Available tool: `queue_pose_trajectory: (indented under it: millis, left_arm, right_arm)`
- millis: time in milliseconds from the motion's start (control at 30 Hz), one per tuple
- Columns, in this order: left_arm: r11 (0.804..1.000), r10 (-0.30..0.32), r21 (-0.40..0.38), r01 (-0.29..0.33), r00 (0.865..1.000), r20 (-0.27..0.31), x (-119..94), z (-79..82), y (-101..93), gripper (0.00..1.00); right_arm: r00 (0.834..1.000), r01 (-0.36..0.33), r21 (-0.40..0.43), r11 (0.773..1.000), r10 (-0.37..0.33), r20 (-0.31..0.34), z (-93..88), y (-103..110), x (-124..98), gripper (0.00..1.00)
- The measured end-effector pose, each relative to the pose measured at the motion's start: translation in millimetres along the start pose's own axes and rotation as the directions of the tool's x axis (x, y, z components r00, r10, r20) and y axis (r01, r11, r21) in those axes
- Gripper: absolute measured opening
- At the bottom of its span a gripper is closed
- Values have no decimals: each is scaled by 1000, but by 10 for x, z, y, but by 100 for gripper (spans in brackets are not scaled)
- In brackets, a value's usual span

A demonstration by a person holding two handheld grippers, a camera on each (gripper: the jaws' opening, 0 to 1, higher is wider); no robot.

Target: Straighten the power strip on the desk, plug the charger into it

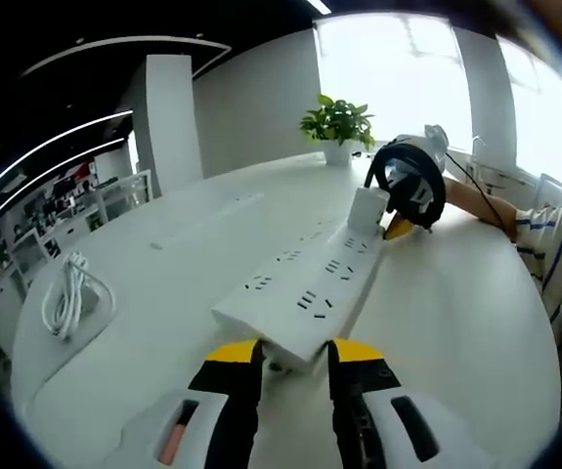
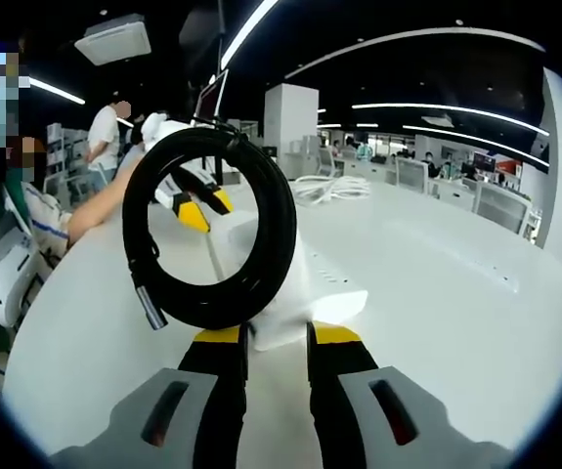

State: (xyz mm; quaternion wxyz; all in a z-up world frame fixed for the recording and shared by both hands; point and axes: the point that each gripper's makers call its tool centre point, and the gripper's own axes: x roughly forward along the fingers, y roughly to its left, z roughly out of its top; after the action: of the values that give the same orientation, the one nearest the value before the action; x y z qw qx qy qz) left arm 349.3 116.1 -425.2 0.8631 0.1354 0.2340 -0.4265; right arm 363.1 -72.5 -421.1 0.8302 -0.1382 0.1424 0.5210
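Strip (image 1: 305,293) lies flat on the desk (image 1: 456,313), long axis running straight away from my left gripper (image 1: 294,354) toward the far side; near end sits right at the left jaws, seemingly between the yellow tips. Left jaws are apart, near end in the gap; I can't tell if they actually touch it. Charger (image 1: 367,209) is at the far end of the strip, upright, sitting on or just over the sockets there; whether the prongs are seated I can't tell. In the right gripper view the charger (image 2: 285,283) is right in front of the right gripper (image 2: 278,337), white body between the jaws, which look closed on it, with the black cable coil (image 2: 212,230) hanging off it and blocking most of the sight line. So right is the arm on the charger, left is the one on the strip. My read: the strip looks roughly squared up, left should pin the near end while right pushes the charger down along the socket normal. Risk is the strip skidding on the slick desk. White cable bundle (image 1: 70,298) and plant (image 1: 337,125) are well apart from all this.
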Motion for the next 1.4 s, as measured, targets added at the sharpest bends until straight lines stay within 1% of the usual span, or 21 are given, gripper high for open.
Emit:
queue_pose_trajectory:
  millis: [500,667,1067,1233,1400]
  left_arm:
    - [999,32,-24,-31,999,35,88,10,-16,28]
    - [999,42,-26,-41,998,47,118,35,16,28]
    - [997,69,-42,-66,995,77,177,76,78,28]
    - [995,84,-69,-78,991,100,203,95,103,28]
    - [990,107,-102,-94,986,131,240,124,154,29]
  right_arm:
    - [1000,28,15,999,-28,5,-18,-88,-2,23]
    - [999,33,30,999,-34,15,-25,-130,-3,22]
    - [997,73,65,995,-75,17,-36,-202,22,20]
    - [995,95,86,992,-97,16,-37,-245,31,19]
    - [992,124,98,987,-127,18,-34,-285,51,18]
